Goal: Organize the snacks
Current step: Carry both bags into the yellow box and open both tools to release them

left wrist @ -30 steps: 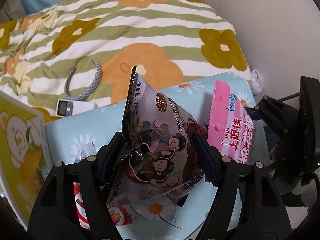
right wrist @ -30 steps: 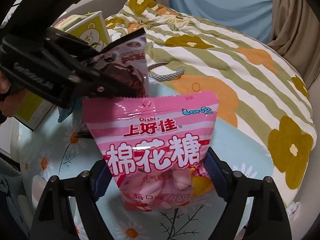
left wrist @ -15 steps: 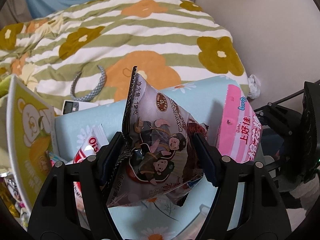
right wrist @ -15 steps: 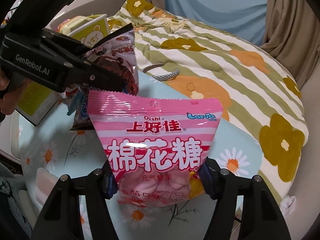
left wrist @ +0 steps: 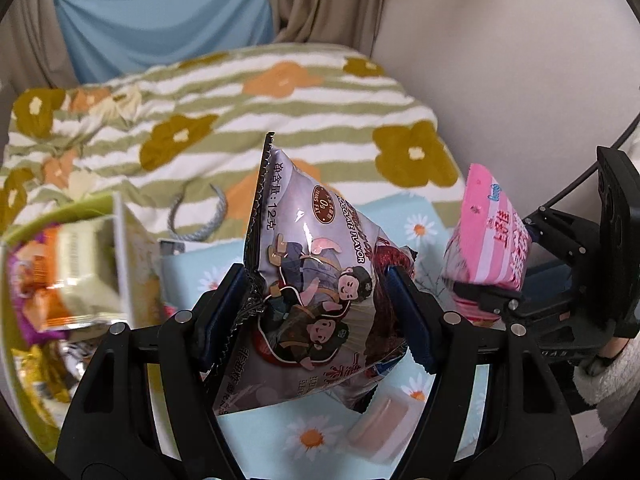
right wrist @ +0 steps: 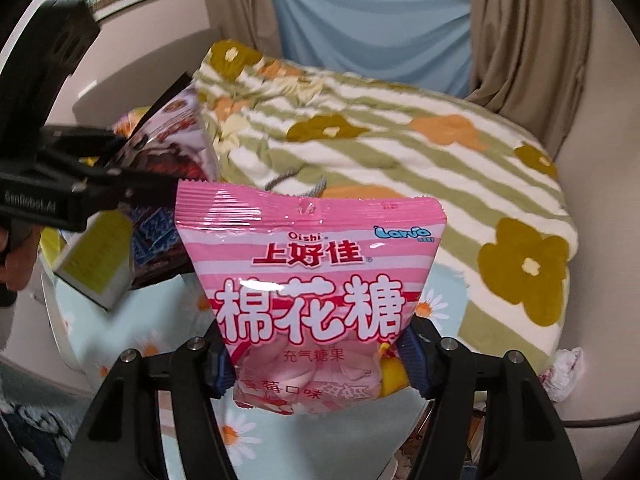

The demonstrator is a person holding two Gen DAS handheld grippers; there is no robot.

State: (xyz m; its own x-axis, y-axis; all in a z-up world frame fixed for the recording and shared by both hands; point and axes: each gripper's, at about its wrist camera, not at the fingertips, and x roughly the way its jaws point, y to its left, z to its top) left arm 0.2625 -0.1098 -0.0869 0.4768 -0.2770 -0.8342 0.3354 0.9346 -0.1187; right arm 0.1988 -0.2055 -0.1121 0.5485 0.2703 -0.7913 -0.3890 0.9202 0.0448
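Behind everything lies a bed under a striped quilt (left wrist: 280, 92) with olive and orange flowers, backed by a blue cloth (right wrist: 372, 28) and beige curtains (right wrist: 528, 32). Nearer the cameras, a pale blue cloth with daisies (left wrist: 312, 432) covers the surface below both tools.

Left hand-held gripper (left wrist: 316, 312): its jaws stand partly apart and clamp the lower sides of a grey chocolate-flavour snack bag (left wrist: 316, 280), which stands upright between the pads, clear of the daisy cloth. To its left, blurred, is a yellow-green box (left wrist: 72, 264) holding other packets. A small pale pink wrapped sweet (left wrist: 380, 428) lies on the daisy cloth below the bag.

Right hand-held gripper (right wrist: 316, 364): its jaws are likewise partly apart and press on the lower corners of a pink marshmallow bag (right wrist: 312, 280), held upright and lifted off the surface. In the right wrist view the left tool with its grey bag appears to the upper left, above the yellow-green box; in the left wrist view the pink bag is at the right, well apart from the grey one. A grey cord loop (left wrist: 200, 216) rests on the quilt.
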